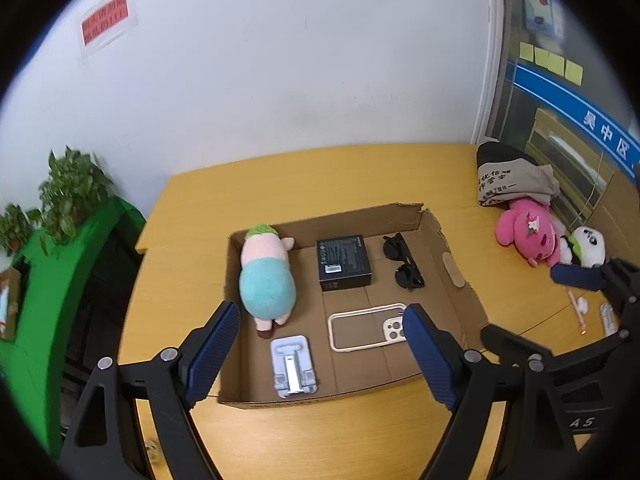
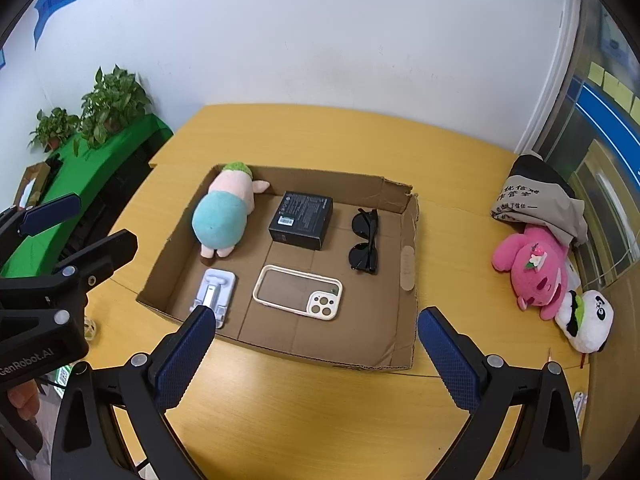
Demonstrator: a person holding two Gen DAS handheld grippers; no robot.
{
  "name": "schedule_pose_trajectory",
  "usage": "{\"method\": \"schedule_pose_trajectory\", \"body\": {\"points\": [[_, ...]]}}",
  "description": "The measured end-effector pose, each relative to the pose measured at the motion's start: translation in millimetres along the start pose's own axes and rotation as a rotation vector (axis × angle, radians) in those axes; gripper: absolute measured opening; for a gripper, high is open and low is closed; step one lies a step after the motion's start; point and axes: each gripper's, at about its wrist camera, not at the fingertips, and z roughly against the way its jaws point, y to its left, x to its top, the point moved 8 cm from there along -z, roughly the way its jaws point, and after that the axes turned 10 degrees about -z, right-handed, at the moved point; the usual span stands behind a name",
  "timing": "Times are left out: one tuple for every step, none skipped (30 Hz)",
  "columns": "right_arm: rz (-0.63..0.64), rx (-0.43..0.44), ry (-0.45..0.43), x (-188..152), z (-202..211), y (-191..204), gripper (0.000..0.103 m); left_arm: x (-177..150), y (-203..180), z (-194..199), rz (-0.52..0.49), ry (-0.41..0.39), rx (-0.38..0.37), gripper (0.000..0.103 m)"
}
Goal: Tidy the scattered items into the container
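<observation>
An open cardboard box (image 1: pixel 464 300) (image 2: pixel 408 240) lies on the yellow table. Inside it are a pink and teal plush pig (image 1: pixel 268 276) (image 2: pixel 222 216), a black carton (image 1: pixel 344 262) (image 2: pixel 302 218), sunglasses (image 1: pixel 402 262) (image 2: pixel 365 242), a clear phone case (image 1: pixel 368 326) (image 2: pixel 298 290) and a white phone stand (image 1: pixel 292 364) (image 2: pixel 212 292). My left gripper (image 1: pixel 320 354) (image 2: pixel 88 226) hovers open over the box's near left part, with nothing between its fingers. Near the box's front edge, my right gripper (image 2: pixel 316 356) (image 1: pixel 536 304) is open and empty too.
On the table to the right of the box lie a pink plush (image 1: pixel 528 232) (image 2: pixel 536 268), a panda plush (image 1: pixel 588 246) (image 2: pixel 588 320) and a grey bag (image 1: pixel 508 180) (image 2: pixel 536 200). A pen (image 1: pixel 576 312) lies near them. A green cabinet with plants (image 2: pixel 100 108) stands left.
</observation>
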Motion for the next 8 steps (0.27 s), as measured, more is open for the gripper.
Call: {"method": "schedule_pose_trajectory", "body": {"points": [[0.003, -0.005, 0.009, 0, -3, 0, 0.102, 0, 2, -3, 0.01, 0.001, -0.005, 0.084], [0.004, -0.009, 0.015, 0, -6, 0, 0.102, -1, 3, -6, 0.013, 0.002, -0.001, 0.084], [0.006, -0.013, 0.022, 0, -8, 0, 0.102, -2, 5, -7, 0.013, 0.002, 0.008, 0.084], [0.008, -0.018, 0.028, 0, -10, 0, 0.102, -2, 7, -9, 0.013, -0.002, 0.022, 0.084], [0.011, -0.023, 0.032, 1, -12, 1, 0.102, -3, 9, -10, 0.013, -0.004, 0.032, 0.084], [0.014, -0.029, 0.035, 1, -13, 1, 0.102, -3, 11, -11, 0.013, -0.005, 0.039, 0.084], [0.018, -0.036, 0.037, 2, -14, 2, 0.102, -4, 13, -12, 0.013, -0.001, 0.039, 0.084], [0.022, -0.041, 0.039, 3, -14, 3, 0.102, -5, 13, -14, 0.011, 0.003, 0.036, 0.084]]}}
